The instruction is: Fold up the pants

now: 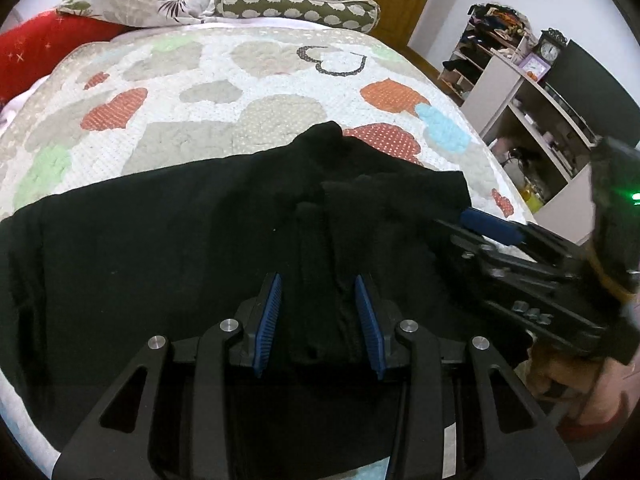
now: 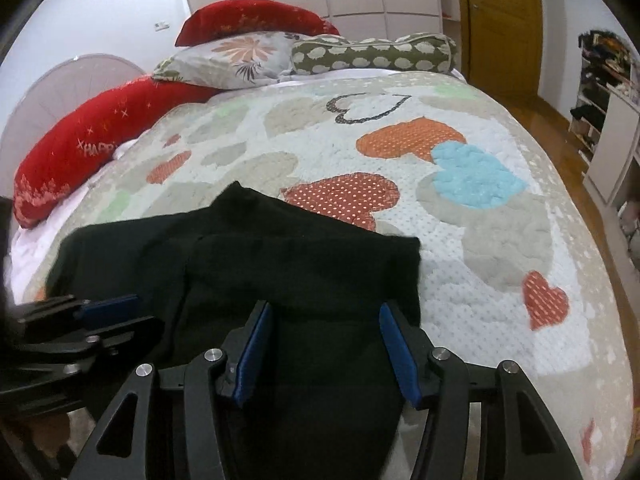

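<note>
Black pants (image 1: 160,248) lie spread on the quilted bed, bunched into folds near the middle; they also show in the right wrist view (image 2: 288,264). My left gripper (image 1: 318,280) is open, its blue pads either side of a ridge of black cloth just above the pants. My right gripper (image 2: 326,308) is open over the pants' right end, near the cloth's edge. The right gripper shows in the left wrist view (image 1: 480,224) at the right. The left gripper shows in the right wrist view (image 2: 108,306) at the left.
The heart-patterned quilt (image 2: 460,240) covers the bed. Red, floral and green pillows (image 2: 280,52) lie at the head. A wooden door (image 2: 504,20) and cluttered shelves (image 1: 528,92) stand to the right, beyond the bed's edge.
</note>
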Motion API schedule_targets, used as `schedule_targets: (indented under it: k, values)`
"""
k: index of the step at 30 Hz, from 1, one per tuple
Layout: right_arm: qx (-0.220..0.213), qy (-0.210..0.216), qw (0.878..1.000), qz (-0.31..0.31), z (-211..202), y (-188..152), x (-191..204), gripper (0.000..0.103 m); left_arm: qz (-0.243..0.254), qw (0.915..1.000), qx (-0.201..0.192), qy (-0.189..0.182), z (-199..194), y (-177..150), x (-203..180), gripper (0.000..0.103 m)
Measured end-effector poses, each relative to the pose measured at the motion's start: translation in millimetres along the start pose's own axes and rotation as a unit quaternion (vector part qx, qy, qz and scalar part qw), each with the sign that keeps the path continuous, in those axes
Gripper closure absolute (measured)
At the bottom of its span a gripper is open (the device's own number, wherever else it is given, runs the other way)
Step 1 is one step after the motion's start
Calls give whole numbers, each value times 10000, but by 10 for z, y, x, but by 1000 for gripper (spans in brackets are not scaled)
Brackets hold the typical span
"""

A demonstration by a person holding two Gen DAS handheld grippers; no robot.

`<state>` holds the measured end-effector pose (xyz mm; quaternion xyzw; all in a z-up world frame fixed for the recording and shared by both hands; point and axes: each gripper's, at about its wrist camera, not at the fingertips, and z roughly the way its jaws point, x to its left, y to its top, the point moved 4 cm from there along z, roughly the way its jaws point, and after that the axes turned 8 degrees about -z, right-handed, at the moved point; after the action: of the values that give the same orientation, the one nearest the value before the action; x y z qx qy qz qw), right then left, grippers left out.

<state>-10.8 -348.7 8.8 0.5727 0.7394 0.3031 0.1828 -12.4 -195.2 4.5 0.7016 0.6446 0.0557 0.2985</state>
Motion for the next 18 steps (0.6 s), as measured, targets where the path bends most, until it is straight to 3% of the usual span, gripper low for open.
schedule_targets:
  k: [6,9,12,18]
  values:
    - [-149,144,9996,-192,-383,-132,211,49,-120,9999,0,-55,-41,-27,39,65]
    - [75,263,9990,-358,-356,-322,369,49,-109,9999,-40,-28,-55,-40,36,65]
    - [286,29,9977,-617,-236,-498,462,48,-124,9999,-72,-50,-68,-61,46,65]
    - [242,105,9983,-517,-372,-362,471,49,-61,9996,-198,171,-221,-90,76,65]
